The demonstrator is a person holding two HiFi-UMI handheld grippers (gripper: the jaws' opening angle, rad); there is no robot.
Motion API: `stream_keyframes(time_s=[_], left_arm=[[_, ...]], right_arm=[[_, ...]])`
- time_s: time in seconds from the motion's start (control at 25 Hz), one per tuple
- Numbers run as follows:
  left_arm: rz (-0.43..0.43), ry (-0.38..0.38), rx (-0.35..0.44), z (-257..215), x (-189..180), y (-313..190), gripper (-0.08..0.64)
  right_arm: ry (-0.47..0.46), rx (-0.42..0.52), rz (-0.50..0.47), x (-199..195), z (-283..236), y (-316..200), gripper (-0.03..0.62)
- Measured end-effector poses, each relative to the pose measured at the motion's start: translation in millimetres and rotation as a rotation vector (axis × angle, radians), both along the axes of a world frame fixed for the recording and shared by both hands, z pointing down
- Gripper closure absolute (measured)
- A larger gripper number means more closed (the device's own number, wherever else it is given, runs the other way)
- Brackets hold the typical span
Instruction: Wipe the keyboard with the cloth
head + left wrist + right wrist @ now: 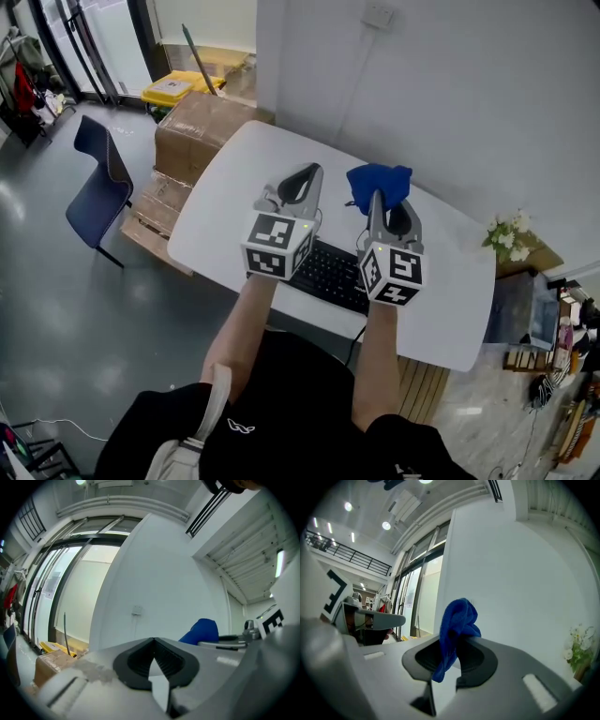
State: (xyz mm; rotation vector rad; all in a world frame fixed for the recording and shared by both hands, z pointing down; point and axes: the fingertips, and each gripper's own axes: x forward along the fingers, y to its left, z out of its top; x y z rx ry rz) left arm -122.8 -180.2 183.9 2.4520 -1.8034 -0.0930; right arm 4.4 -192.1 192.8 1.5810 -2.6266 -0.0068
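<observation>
A black keyboard (330, 274) lies near the front edge of the white table (220, 202), partly hidden behind the two marker cubes. My right gripper (376, 196) is held up above the table and is shut on a blue cloth (380, 182). In the right gripper view the cloth (457, 627) bunches up out of the closed jaws. My left gripper (310, 172) is raised beside it, shut with nothing in it. In the left gripper view its pads (161, 660) meet at the tip, and the cloth (204, 630) shows to the right.
Cardboard boxes (199, 128) stand against the table's far left end, with a yellow bin (176, 87) behind them. A blue chair (99, 185) is on the floor at the left. White flowers (509, 235) sit off the table's right end. A white wall (469, 103) runs behind the table.
</observation>
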Motion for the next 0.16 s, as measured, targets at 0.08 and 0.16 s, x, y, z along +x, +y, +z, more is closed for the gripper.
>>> stream_keyframes(time_s=[0.08,0.16], left_arm=[[-0.001,0.0,0.001,1.0,-10.2,6.0,0.561],[-0.002,0.001,0.005,0.9,-20.8,13.1,0.56]], right_arm=[[0.02,0.009,0.003,-11.3,0.2,5.3,0.526],[0.031,0.018,0.001,-23.4,-1.4,11.8,0.526]])
